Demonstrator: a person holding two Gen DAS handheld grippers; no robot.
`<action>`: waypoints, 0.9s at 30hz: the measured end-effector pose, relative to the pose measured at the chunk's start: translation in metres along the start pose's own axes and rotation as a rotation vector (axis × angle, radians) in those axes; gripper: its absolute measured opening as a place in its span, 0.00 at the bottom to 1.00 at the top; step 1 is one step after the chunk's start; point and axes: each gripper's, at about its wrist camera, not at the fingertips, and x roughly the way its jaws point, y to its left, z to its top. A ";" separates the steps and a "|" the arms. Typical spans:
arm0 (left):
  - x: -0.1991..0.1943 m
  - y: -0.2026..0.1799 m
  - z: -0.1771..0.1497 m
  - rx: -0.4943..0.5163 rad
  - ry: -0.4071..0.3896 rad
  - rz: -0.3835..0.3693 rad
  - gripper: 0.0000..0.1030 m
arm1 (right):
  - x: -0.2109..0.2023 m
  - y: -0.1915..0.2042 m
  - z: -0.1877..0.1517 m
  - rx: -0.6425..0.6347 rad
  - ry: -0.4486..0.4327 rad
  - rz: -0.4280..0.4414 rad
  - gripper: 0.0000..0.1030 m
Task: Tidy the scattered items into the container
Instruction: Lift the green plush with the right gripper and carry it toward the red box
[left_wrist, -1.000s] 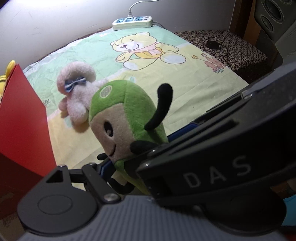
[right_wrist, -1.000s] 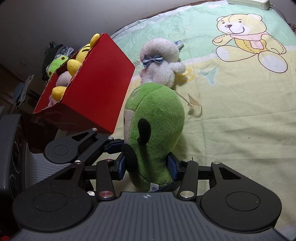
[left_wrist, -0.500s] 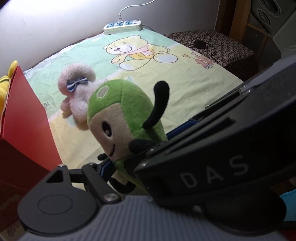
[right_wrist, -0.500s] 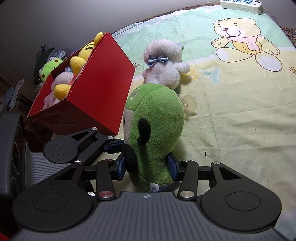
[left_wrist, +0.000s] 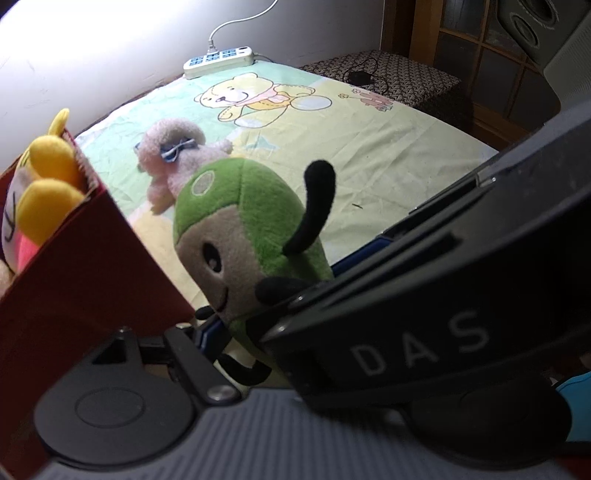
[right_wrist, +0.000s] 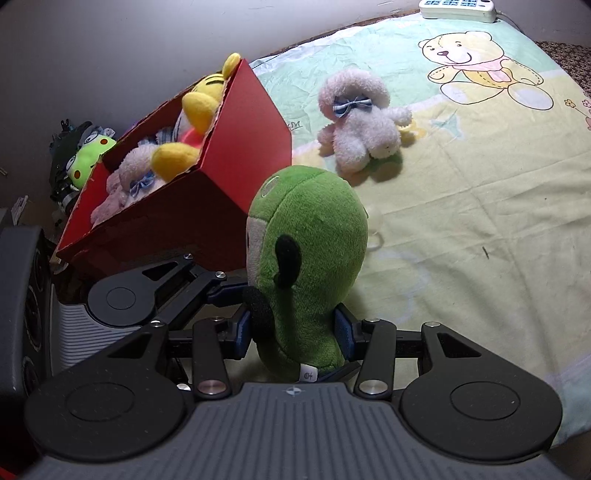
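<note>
My right gripper (right_wrist: 293, 332) is shut on a green plush toy (right_wrist: 310, 258) with black arms and holds it upright above the bed sheet. The same green plush (left_wrist: 251, 243) fills the left wrist view, face toward the camera. My left gripper (left_wrist: 236, 332) sits right beside it at its base; its right finger is hidden behind the right gripper's body, so its state is unclear. A red box (right_wrist: 207, 192) holding several plush toys stands just left of the green plush; it also shows in the left wrist view (left_wrist: 74, 280). A pale pink plush (right_wrist: 362, 122) with a blue bow lies on the sheet beyond.
The sheet (right_wrist: 480, 206) has a printed bear (right_wrist: 480, 70). A white power strip (left_wrist: 218, 62) lies at the far edge by the wall. A dark patterned stool (left_wrist: 388, 77) with a charger stands at the right. A green frog toy (right_wrist: 85, 162) sits behind the box.
The green plush, held in the right gripper, has risen and come nearer the red box; the box's inside and its toys now show more in both views.
</note>
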 end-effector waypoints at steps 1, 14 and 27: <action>-0.004 0.002 -0.006 -0.001 -0.003 0.000 0.77 | 0.002 0.006 -0.003 -0.001 -0.001 -0.002 0.47; -0.054 0.027 -0.071 -0.044 -0.021 0.035 0.77 | 0.019 0.078 -0.035 -0.062 0.013 0.013 0.47; -0.100 0.044 -0.121 -0.161 -0.044 0.135 0.77 | 0.032 0.136 -0.051 -0.177 0.050 0.084 0.47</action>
